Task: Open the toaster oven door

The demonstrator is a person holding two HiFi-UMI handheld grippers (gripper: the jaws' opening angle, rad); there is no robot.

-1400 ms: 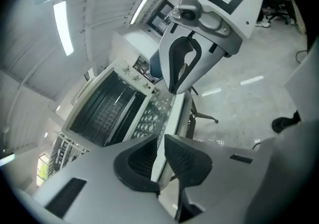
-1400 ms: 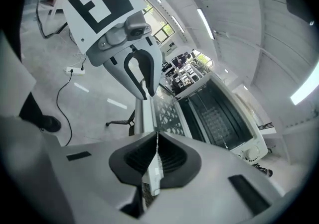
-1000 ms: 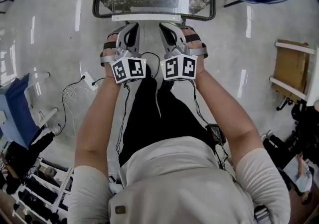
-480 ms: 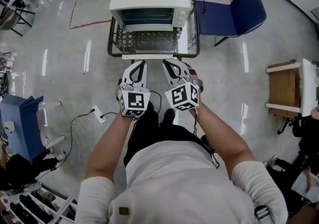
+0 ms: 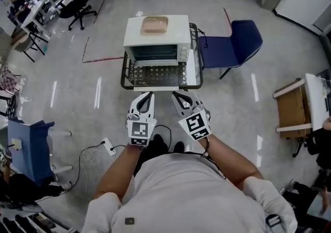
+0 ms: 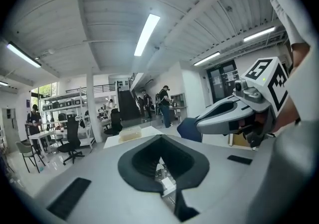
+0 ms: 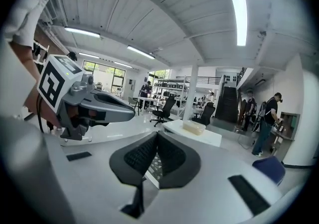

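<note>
Grey workshop floor (image 5: 77, 97) below me; the toaster oven (image 5: 156, 35) sits on a wire cart (image 5: 155, 75) just ahead. My left hand-held gripper (image 5: 147, 95) and right hand-held gripper (image 5: 177, 95) are both closed, holding nothing.

The toaster oven (image 5: 156, 39) is a white, boxy appliance standing upright and square at the back of a dark wire cart (image 5: 155, 75), its front facing the cart's bare perforated shelf. Its door (image 5: 153, 53), a wide dark glass panel that takes up most of the front to the left of a narrow control strip, stands upright and looks closed against the body.
</note>
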